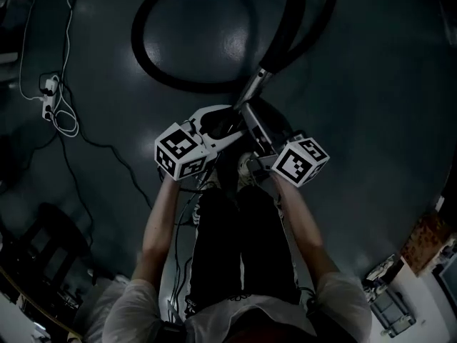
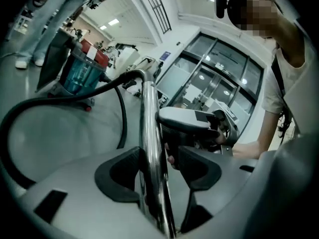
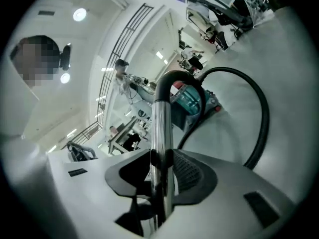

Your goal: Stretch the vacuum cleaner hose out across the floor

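Head view, looking steeply down: we see a dark, glossy floor (image 1: 371, 84) filling most of the picture. In the left gripper view the vacuum cleaner (image 2: 79, 73), a teal canister with a red top, stands on that floor well beyond our hands. Its black hose (image 1: 138, 38) curls in a wide loop ahead of us, not stretched out. The hose's near end joins a shiny metal tube (image 1: 253, 88) that runs back toward us. Both grippers are on that tube, close together. The right gripper (image 3: 162, 171) pinches it, with a pad pressed on each side. The left gripper (image 2: 157, 166) straddles it: one pad touches the tube, while the other seems to stand slightly off it, though the shadow there is hard to read.
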Tool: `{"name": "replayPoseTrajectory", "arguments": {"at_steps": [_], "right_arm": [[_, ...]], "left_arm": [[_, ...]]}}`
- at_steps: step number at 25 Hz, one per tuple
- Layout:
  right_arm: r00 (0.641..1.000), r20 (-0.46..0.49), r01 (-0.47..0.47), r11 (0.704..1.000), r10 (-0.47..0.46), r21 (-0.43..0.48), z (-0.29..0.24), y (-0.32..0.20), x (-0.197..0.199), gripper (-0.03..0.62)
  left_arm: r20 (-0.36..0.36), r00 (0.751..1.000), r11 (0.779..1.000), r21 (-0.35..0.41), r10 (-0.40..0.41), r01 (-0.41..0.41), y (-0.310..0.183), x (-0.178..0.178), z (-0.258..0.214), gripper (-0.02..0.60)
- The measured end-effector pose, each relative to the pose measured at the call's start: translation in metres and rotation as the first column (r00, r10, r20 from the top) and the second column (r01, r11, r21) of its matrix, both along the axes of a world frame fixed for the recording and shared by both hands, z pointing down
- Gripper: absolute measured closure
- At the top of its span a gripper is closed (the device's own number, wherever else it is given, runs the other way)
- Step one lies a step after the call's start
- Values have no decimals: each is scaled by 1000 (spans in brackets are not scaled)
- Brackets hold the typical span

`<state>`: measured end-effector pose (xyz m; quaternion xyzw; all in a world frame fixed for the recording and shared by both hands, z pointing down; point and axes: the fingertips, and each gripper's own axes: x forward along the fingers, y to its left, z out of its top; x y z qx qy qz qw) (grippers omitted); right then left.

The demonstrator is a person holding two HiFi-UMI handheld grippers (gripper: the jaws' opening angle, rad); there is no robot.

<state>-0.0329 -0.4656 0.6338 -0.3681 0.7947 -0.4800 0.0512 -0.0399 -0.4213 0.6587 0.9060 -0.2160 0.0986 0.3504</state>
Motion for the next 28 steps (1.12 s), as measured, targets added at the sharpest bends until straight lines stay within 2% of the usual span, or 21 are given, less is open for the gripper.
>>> {"name": "replayPoseTrajectory", "arguments": {"at_steps": [3,7,11,14,15,17,19,21,24,26,28], "right_arm": [[995,24,92,996,-92,1,-59,-4,-18,444],[985,46,163,985,-166,60,-147,3,-41,444],[961,-14,275,950,-276,145,-248,26,-69,444],[949,15,305,930,-314,205,-332,44,-81,444],[948,32,300,926,-316,228,-362,49,-81,444],[949,77,275,923,-305,268,-425,64,-77,443],[950,125,239,923,-286,301,-480,81,-70,442],[947,188,201,936,-261,288,-516,103,-62,442],[930,276,194,963,-241,186,-538,144,-41,442],[911,305,244,959,-277,143,-547,174,-28,442],[885,325,307,942,-334,132,-557,206,-16,442]], "left_arm": [[1,998,998,-7,-60,60,-5,-12,-54,342],[-21,998,998,18,-60,60,1,-32,-142,342],[-26,998,997,48,-65,66,21,-55,-243,342],[-26,998,992,109,-64,66,39,-68,-329,342],[-44,997,990,123,-59,64,46,-69,-360,342],[-139,988,992,104,-62,77,63,-64,-426,342],[-263,959,991,49,-107,124,81,-57,-485,341],[-316,936,985,26,-155,172,103,-49,-523,341],[-260,948,978,50,-182,201,147,-26,-545,341],[-219,960,979,62,-176,193,178,-11,-553,341],[-222,960,979,67,-172,191,212,2,-562,341]]}}
